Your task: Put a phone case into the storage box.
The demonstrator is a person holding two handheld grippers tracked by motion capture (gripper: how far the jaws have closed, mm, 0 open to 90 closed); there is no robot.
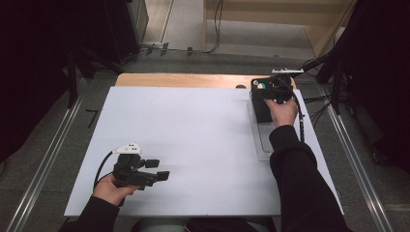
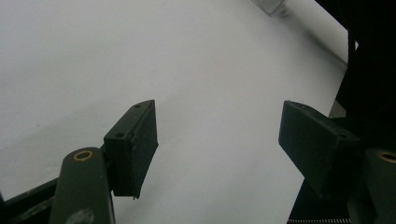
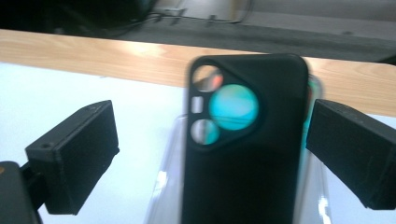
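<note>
A white sheet (image 1: 193,140) is covering the wooden table (image 1: 183,79), grey floor (image 1: 48,159) is spreading around it, metal rails (image 1: 41,169) are running along both sides, black cables (image 1: 212,29) are trailing past pale wooden furniture (image 1: 309,19), darkness is flanking everything.

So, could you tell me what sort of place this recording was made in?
Probably a lab or studio recording bay: a white-topped table stands on grey floor between metal floor rails, with loose cables and dark curtains around it.
</note>
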